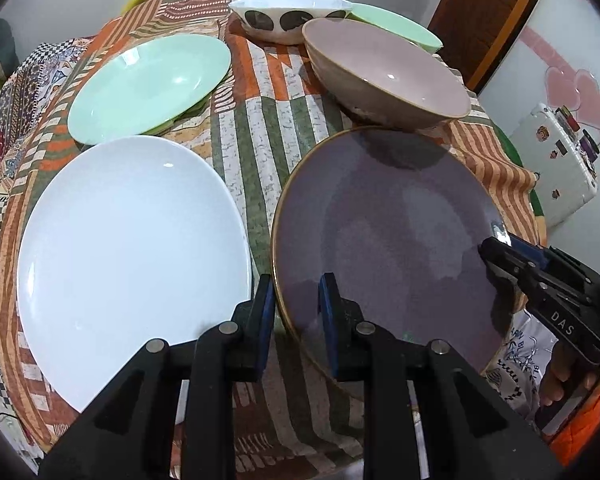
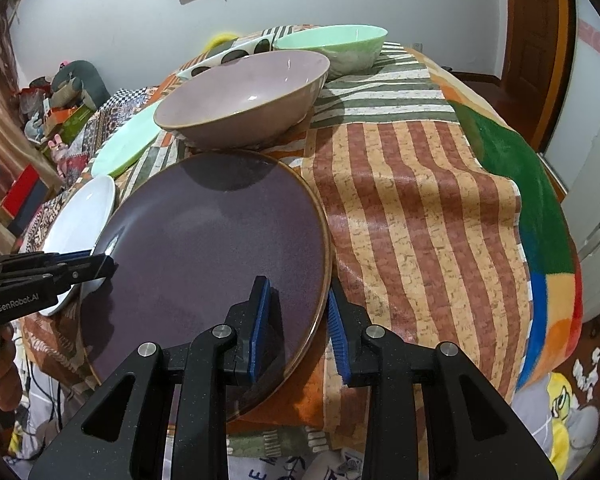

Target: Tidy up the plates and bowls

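A dark purple plate (image 1: 388,232) (image 2: 220,232) with a gold rim lies at the near edge of the table, held on both sides. My left gripper (image 1: 296,316) (image 2: 104,264) is shut on its left rim. My right gripper (image 2: 296,320) (image 1: 496,246) straddles the right rim, one pad over the plate's face and the other outside the rim. A white plate (image 1: 132,248) (image 2: 84,212) lies to the left, with a mint green plate (image 1: 152,84) (image 2: 128,144) behind it. Just behind the purple plate stands a mauve bowl (image 1: 392,72) (image 2: 240,92). A spotted white bowl (image 1: 288,12) (image 2: 236,54) and a green bowl (image 1: 392,28) (image 2: 340,46) stand at the back.
A patterned cloth (image 2: 420,200) covers the table and hangs over its right and near edges. A white fridge (image 1: 556,168) stands to the right, next to a brown door (image 2: 536,40). Boxes and soft toys (image 2: 64,96) are piled at the far left.
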`<state>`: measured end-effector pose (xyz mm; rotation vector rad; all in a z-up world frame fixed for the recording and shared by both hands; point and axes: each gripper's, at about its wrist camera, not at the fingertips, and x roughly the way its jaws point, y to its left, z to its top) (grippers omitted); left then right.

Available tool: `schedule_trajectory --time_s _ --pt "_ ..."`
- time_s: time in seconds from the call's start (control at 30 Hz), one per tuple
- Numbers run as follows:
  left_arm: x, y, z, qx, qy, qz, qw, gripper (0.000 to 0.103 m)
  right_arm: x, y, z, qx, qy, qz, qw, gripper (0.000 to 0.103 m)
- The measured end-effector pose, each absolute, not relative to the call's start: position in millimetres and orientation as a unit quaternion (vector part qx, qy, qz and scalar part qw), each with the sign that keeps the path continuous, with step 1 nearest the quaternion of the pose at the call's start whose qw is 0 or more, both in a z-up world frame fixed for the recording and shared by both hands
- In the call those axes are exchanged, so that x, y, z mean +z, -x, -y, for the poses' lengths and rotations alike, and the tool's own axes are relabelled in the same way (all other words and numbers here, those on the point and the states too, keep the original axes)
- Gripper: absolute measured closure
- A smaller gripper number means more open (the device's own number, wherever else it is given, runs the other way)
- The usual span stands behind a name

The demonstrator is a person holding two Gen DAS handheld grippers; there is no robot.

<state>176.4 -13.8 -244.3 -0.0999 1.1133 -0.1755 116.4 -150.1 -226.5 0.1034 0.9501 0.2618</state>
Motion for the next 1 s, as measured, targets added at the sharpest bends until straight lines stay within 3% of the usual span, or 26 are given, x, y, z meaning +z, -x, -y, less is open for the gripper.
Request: schedule_trajectory --time_s 0.33,0.67,0.77,0.9,1.0 --pt "-206.2 -153.4 1.4 -0.078 0.046 -0.477 0.874 0.070 -200.0 -102.8 155.2 0.118 -0.039 -0.429 0.895 0.064" --pt "-148.2 -109.2 -30.8 -0.044 0.029 -0.385 0.921 0.034 -150.1 -91.0 130.4 0.143 -0.030 -0.361 0.921 0.048" --pt "-136.2 -96.2 -43.3 -0.039 0.023 -0.361 0.931 0.034 -139.4 -89.1 118.9 0.151 -0.025 -0.342 0.927 0.037" --pt "-129.5 -82.7 -66.3 -0.019 0.033 -0.343 0.939 0.010 -131.3 -90.3 99.4 0.172 -0.020 -0.327 0.929 0.027" --pt "-131.4 -78.7 -86.2 0.000 0.044 -0.341 0.939 0.010 -130.8 -93.4 84.1 0.189 -0.014 -0.325 0.926 0.027"
